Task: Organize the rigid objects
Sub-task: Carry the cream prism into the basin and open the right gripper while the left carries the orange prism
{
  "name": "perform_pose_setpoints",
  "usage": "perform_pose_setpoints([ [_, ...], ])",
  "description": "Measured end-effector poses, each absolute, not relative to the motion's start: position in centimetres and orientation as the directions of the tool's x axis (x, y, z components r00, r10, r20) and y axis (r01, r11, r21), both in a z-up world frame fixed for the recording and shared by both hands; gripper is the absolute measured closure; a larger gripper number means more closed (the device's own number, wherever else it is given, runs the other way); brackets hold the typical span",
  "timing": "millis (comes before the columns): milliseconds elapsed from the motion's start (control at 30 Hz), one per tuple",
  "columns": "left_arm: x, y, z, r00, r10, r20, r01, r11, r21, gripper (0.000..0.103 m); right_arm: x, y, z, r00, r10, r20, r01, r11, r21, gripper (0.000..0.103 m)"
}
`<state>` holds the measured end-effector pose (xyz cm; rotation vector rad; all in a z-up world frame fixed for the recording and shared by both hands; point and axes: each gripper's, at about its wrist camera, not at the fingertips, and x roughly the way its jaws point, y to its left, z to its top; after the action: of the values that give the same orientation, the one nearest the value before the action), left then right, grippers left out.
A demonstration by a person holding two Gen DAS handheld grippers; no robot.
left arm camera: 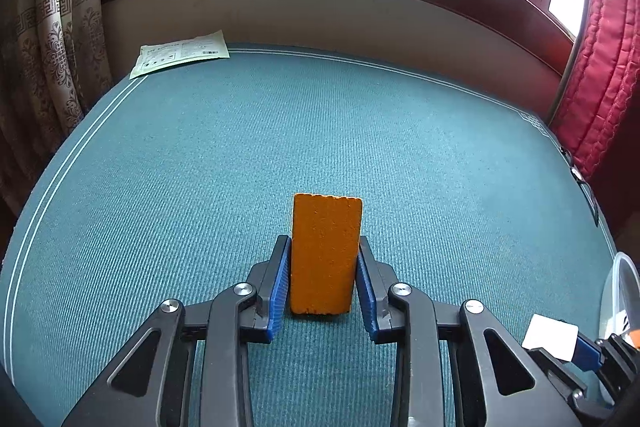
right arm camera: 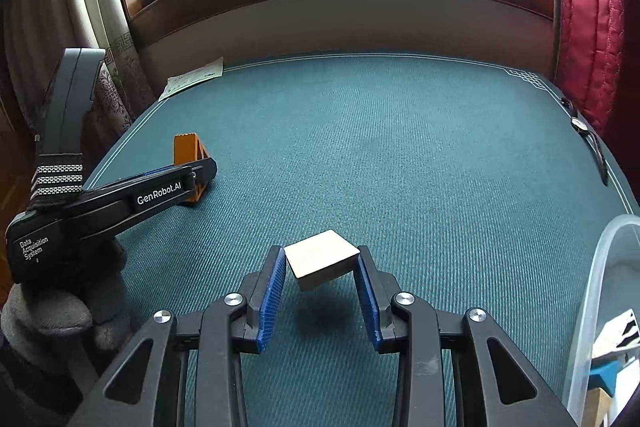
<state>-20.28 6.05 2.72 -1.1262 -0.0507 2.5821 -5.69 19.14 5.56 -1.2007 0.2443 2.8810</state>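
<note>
Right gripper [right arm camera: 322,261]: blue pads pinching a pale wooden block [right arm camera: 320,259] by two corners, lifted clear of the teal tablecloth [right arm camera: 400,147], shadow beneath; likely bound for the clear bin [right arm camera: 592,291] just right. Left gripper [left arm camera: 323,247]: clamped on an upright orange block [left arm camera: 325,255] resting on the cloth. Only the right view shows the orange piece's triangular side and the gloved hand [right arm camera: 52,307].
</note>
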Motion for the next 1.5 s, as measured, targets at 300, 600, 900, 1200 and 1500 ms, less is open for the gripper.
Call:
perform_pose_setpoints([
  [300,-18.2,7.5,4.0,-0.646,0.345,-0.680,-0.333,-0.930,-0.156,0.071,-1.4,20.6,7.3,-0.739,-0.010,-0.674,-0.132,-0.978,0.160,0.066],
  [600,-15.8,9.5,4.9,-0.633,0.399,-0.664,-0.413,-0.899,-0.146,0.071,2.1,23.1,8.3,-0.752,0.069,-0.656,-0.228,-0.960,0.160,0.066],
  [900,-13.1,11.6,5.8,-0.602,0.461,-0.652,-0.499,-0.855,-0.143,0.071,5.4,27.3,9.2,-0.744,0.195,-0.639,-0.373,-0.915,0.156,0.066],
  [1200,-11.0,13.0,6.2,-0.582,0.495,-0.645,-0.556,-0.821,-0.129,0.071,8.3,31.2,9.9,-0.718,0.310,-0.623,-0.503,-0.850,0.157,0.066],
  [1500,-9.2,14.0,6.5,-0.564,0.524,-0.639,-0.601,-0.791,-0.118,0.071,10.1,34.1,9.2,-0.670,0.392,-0.630,-0.610,-0.774,0.167,0.066],
])
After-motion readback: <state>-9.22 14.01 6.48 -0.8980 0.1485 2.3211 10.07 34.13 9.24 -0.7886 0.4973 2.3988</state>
